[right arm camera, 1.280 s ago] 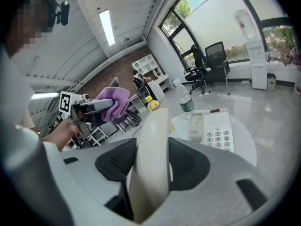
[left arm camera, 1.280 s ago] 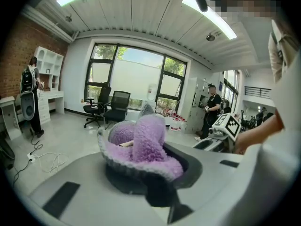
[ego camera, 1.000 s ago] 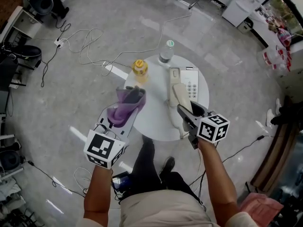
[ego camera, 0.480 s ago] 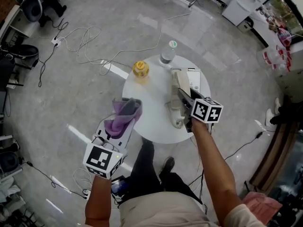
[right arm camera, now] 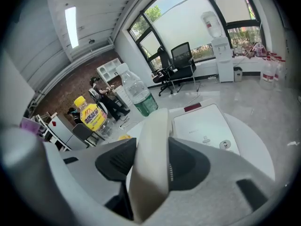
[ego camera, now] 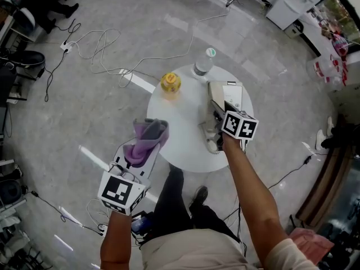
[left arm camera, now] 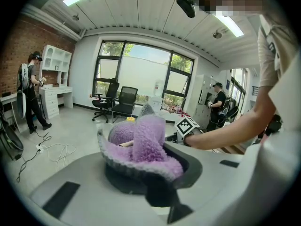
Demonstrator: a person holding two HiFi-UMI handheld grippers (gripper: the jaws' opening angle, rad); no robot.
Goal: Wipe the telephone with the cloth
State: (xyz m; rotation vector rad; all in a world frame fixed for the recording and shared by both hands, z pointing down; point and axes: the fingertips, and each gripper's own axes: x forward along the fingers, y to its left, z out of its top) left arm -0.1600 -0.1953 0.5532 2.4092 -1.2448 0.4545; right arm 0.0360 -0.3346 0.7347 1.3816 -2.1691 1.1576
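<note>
I am gripping the purple cloth (ego camera: 149, 130) in the left gripper (ego camera: 145, 145). Its fingers are closing on the bunched fabric, which is spilling up and over them in the left gripper view. The cloth is hanging at the round tabletop's (ego camera: 180, 122) 9 o'clock rim, apart from the telephone. With the right gripper (right arm camera: 151, 171) I am clamping the cream handset (right arm camera: 153, 140), its dark fingers (right arm camera: 115, 161) pressing on either side of it. The handset is running lengthwise along the 9 o'clock side of the telephone base (ego camera: 233, 94), which is sitting at about 2 o'clock on the tabletop. I cannot tell whether the handset's near end is touching the surface. A yellow bottle (ego camera: 170, 82) is standing at 11 o'clock and a clear water bottle (ego camera: 203, 63) at the 12 o'clock rim.
</note>
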